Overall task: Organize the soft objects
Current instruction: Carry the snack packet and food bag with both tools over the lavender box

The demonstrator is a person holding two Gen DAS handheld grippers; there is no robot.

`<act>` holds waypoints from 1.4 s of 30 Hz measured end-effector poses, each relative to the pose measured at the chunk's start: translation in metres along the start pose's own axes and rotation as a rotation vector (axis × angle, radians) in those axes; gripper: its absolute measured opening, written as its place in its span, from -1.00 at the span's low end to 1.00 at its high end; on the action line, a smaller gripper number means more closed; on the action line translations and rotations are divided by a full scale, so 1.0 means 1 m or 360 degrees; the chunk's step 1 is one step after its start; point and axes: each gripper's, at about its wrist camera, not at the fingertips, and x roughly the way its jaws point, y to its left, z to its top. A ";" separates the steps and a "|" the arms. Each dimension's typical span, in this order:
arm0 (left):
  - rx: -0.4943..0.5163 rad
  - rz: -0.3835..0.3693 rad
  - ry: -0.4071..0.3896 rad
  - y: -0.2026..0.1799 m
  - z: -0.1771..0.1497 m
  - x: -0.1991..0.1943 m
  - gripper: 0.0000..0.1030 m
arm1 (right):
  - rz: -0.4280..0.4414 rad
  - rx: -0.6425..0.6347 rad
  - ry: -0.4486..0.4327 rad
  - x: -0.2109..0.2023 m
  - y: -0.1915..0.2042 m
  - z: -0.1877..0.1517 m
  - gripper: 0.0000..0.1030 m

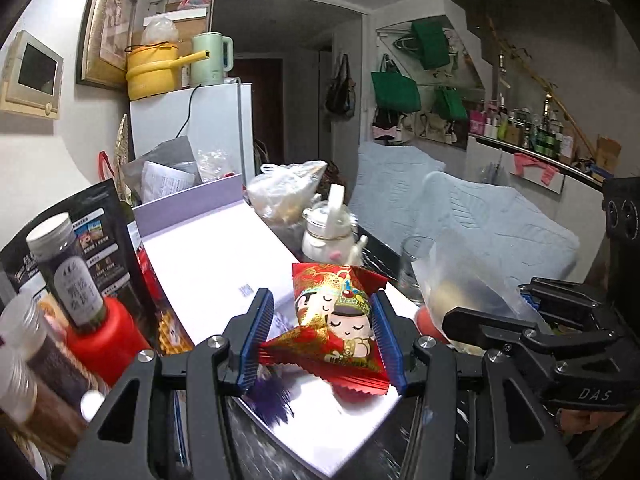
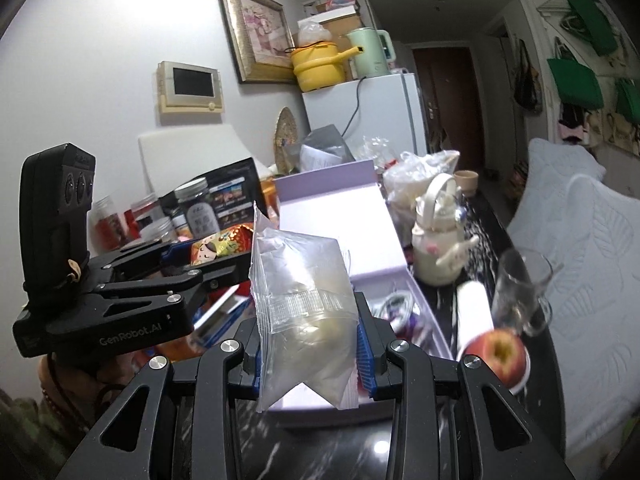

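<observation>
My left gripper (image 1: 322, 334) is shut on a red and gold candy pouch (image 1: 340, 320) with a cartoon face, held above the open lavender box (image 1: 224, 264). My right gripper (image 2: 308, 344) is shut on a clear zip bag (image 2: 304, 300) with pale contents, held upright over the near end of the lavender box (image 2: 340, 216). In the left wrist view the right gripper (image 1: 532, 320) and its clear bag (image 1: 460, 284) are at the right. In the right wrist view the left gripper (image 2: 200, 264) with the red pouch (image 2: 220, 246) is at the left.
Jars (image 1: 76, 276) and a black packet (image 1: 96, 236) crowd the left. A white teapot (image 2: 438, 240), a glass mug (image 2: 520, 292), a white roll (image 2: 476, 312) and an apple (image 2: 498, 354) stand on the dark table at the right. A fridge (image 2: 368, 116) is behind.
</observation>
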 end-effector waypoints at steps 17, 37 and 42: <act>-0.0092 0.0109 0.0116 0.037 0.014 0.096 -0.04 | 0.0040 0.0059 0.0068 0.095 -0.049 0.039 -0.33; -0.0036 0.0212 0.0391 0.045 -0.025 0.184 -0.04 | -0.0094 0.0097 0.0354 0.180 -0.090 0.007 -0.33; -0.0028 0.0190 0.0453 0.042 -0.032 0.195 -0.04 | -0.0133 0.0083 0.0419 0.193 -0.091 -0.002 -0.33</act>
